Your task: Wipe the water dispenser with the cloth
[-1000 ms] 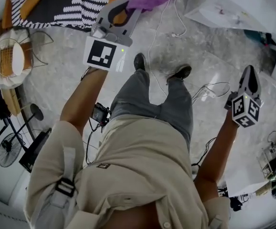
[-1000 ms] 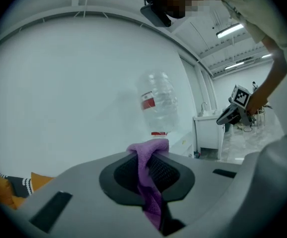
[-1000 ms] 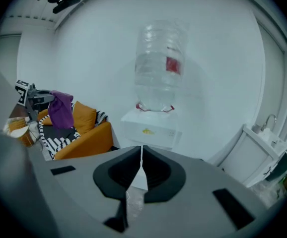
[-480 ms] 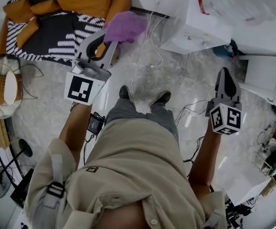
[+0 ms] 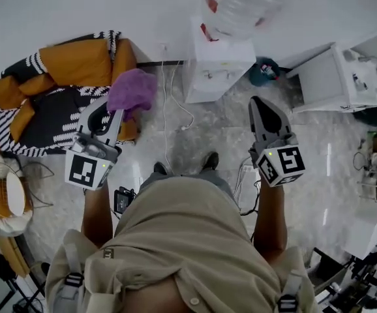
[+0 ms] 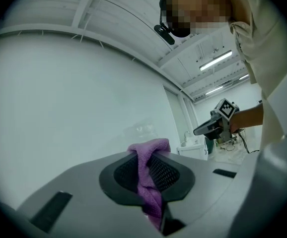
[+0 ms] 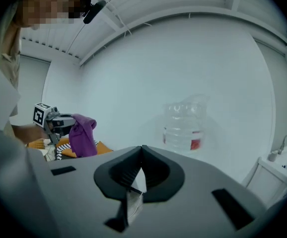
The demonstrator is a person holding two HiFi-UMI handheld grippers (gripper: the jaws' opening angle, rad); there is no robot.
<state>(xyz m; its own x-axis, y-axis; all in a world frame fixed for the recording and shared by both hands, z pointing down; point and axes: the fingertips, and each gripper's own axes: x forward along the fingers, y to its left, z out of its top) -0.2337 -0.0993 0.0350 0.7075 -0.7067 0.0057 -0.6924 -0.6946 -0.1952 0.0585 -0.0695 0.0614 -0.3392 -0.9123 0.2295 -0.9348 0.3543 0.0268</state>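
Observation:
The white water dispenser (image 5: pixel 218 64) stands against the wall straight ahead, with a clear bottle (image 5: pixel 241 5) on top. In the right gripper view the bottle (image 7: pixel 184 125) shows above the jaws. My left gripper (image 5: pixel 112 113) is shut on a purple cloth (image 5: pixel 133 90), which bunches over its tips, left of the dispenser and apart from it. The left gripper view shows the cloth (image 6: pixel 151 182) pinched between the closed jaws of that gripper (image 6: pixel 146 155). My right gripper (image 5: pixel 260 104) is shut with nothing in it, just right of the dispenser's front. In its own view that gripper (image 7: pixel 142 150) points at the bottle.
An orange sofa with a black-and-white striped blanket (image 5: pixel 45 103) sits at the left. White cables (image 5: pixel 175 113) trail over the marble floor before the dispenser. A white cabinet (image 5: pixel 335 77) stands to the right, a wire basket stool (image 5: pixel 6 197) at the far left.
The person has stepped toward the wall, bringing the dispenser and bottle into view. The right gripper has come up from the low right side. The left gripper still holds the cloth.

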